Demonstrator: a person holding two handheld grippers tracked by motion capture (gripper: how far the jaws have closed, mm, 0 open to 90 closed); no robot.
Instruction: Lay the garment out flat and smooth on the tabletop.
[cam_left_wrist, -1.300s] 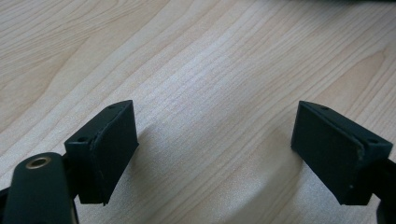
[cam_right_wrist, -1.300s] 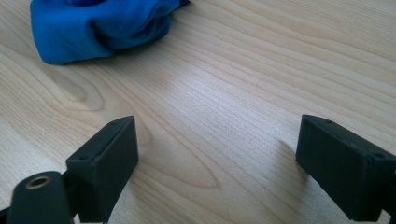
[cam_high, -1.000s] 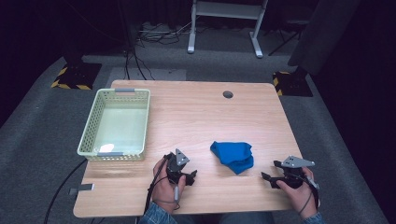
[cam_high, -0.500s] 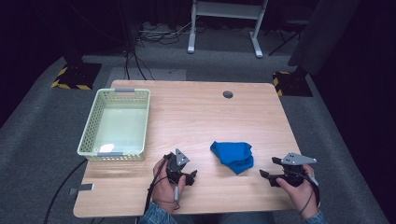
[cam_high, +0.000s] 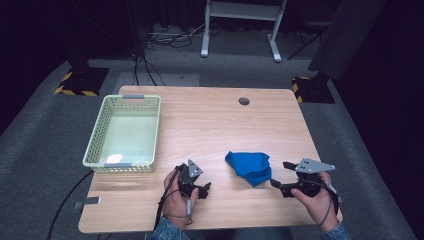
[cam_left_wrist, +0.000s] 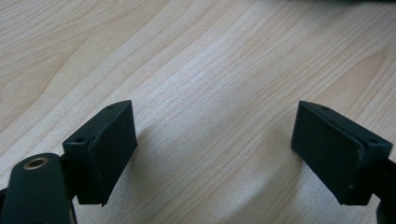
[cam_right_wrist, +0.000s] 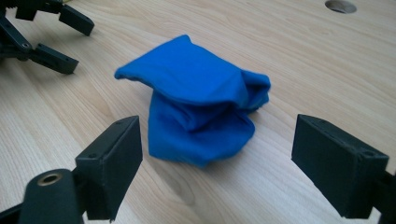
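Note:
A crumpled blue cloth (cam_high: 249, 167) lies on the wooden table (cam_high: 210, 125) near its front, right of centre. My right gripper (cam_high: 279, 173) hovers just right of it with its jaws pointing left at the cloth. Those jaws have just been opening and now stand wide. In the right gripper view the cloth (cam_right_wrist: 201, 107) lies just ahead of the right gripper (cam_right_wrist: 215, 144), and neither pad touches it. My left gripper (cam_high: 205, 190) rests low at the front, left of the cloth. In its own view the left gripper (cam_left_wrist: 212, 135) is open over bare wood.
A pale green basket (cam_high: 100, 140) stands at the table's left side. A round cable hole (cam_high: 244, 101) sits near the far edge. The front edge runs just under both hands. A white metal frame (cam_high: 240, 30) stands on the floor beyond the table.
My right hand has lifted a little and edged toward the cloth, its jaws spreading wider. The left hand and the cloth have stayed put.

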